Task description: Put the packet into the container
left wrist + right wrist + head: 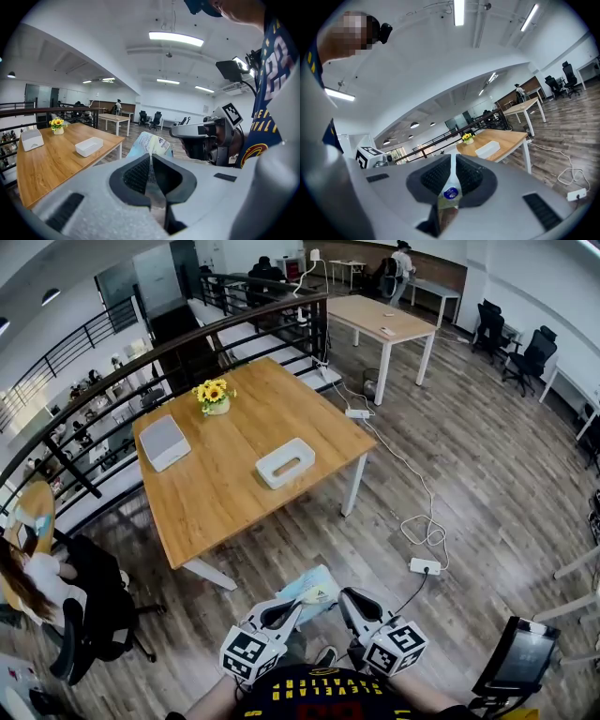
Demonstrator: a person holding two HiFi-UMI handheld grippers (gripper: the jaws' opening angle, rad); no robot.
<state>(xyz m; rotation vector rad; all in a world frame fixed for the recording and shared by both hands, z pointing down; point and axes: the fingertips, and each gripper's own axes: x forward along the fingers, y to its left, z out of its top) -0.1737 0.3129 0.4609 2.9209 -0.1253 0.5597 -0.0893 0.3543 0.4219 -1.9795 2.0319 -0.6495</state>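
While abreast, both grippers [292, 607] [349, 602] on packet [314, 587]

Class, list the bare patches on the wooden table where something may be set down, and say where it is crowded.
Bare: the wide near end of the table, between the grey box, the white container and the near edge; also the far corner right of the flowers. Nowhere truly crowded.

L tongs [298, 604], R tongs [349, 598] grey w/ marker cubes [248, 650]; navy jersey [323, 696].
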